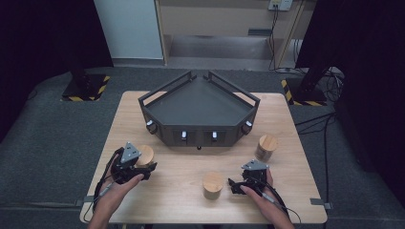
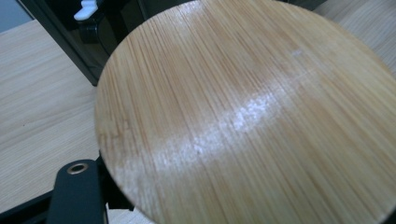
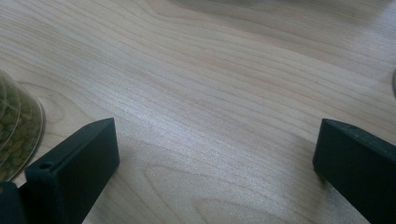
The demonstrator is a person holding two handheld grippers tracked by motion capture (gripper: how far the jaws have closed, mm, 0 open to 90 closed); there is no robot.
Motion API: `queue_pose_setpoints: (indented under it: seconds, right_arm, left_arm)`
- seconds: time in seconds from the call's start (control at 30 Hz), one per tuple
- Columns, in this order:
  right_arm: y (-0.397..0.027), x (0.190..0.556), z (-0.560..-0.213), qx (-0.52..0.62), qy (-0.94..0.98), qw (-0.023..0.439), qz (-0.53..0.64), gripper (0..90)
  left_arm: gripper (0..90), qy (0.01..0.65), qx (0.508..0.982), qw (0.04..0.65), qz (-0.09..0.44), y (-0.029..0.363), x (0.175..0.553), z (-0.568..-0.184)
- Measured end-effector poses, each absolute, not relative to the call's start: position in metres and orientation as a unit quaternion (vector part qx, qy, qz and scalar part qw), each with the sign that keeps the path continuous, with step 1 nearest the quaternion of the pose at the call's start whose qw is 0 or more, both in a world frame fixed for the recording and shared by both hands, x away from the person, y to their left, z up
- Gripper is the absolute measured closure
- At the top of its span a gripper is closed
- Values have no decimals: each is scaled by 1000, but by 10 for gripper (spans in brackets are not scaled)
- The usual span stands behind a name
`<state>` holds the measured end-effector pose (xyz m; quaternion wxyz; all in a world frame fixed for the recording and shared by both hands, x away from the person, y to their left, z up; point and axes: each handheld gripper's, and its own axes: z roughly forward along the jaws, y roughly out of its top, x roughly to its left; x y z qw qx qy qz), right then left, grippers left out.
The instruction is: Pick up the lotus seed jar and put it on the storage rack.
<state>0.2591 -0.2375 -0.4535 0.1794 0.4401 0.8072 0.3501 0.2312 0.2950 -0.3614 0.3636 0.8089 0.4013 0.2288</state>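
Left hand-held gripper [image 1: 143, 168] is clamped on a jar with a bamboo lid [image 1: 144, 155], near-left on the tabletop [image 1: 286, 200]. In the left gripper view the lid [image 2: 247, 112] sits tight against the camera, one black jaw showing at the lower left; whether the jar's base is off the wood I cannot tell.

Right hand-held gripper [image 1: 234, 186] lies low at near right, jaws apart and holding nothing, bare wood between them in the right gripper view. A second lidded jar [image 1: 213, 184] stands just left of it; its glass edge with greenish contents [image 3: 14, 135] shows beside the jaw. A third jar [image 1: 266, 147] stands further back on the right.

Dark angular tray [image 1: 200, 107] sits centre-far, front wall facing the jars.

Judgement: step in hand is moving the gripped jar, probably toward the tray. To do it well:
- keep the jar upright; the lid may be loose.
- clear the tray's front rail fully before crossing.
- hold the grip on the glass body, not the lid.
- set down flat before releasing.
- leave the right hand parked clear of the path.
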Motion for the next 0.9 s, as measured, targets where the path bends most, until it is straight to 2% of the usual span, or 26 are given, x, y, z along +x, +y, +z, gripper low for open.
queue_pose_setpoints:
  seconds: [0.9]
  right_arm:
    - [-237, 259, -453, 440, 807, 179, 350, 4]
  left_arm:
    - [245, 374, 825, 360, 223, 283, 248, -337]
